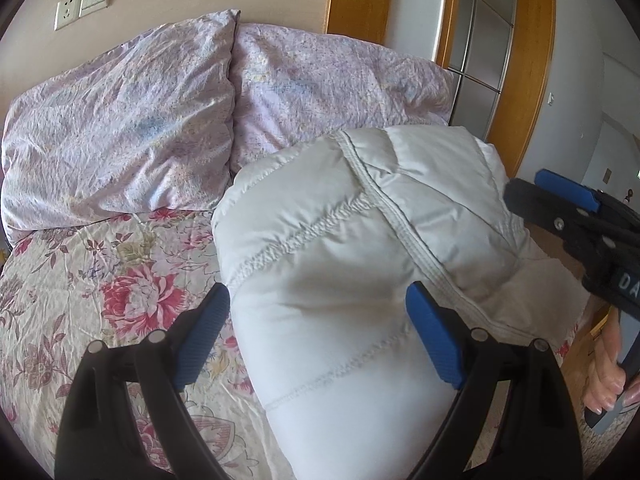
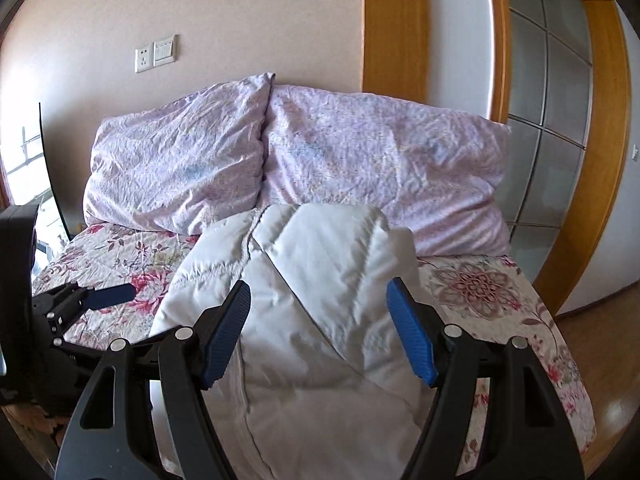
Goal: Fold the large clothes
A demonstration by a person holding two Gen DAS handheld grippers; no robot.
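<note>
Your white puffy jacket lies bundled on the bed, on the flowered bedspread, just in front of the two lilac pillows that lean against the wall. Its quilted seams and a stitched hem band run across the top of the bundle.

Your left tongs hang over the near part of the jacket with the jaws spread wide. One blue pad sits over the bedspread beside the jacket, the other over the white fabric, and neither pinches anything: they are released.

Your right tongs also stand apart, jaws open over the jacket with the fabric seen between the pads but not clamped. In the left wrist view these tongs show at the right edge, near the far side of the jacket, with your hand on the handle.

A socket and a switch plate sit on the wall above the pillows.
</note>
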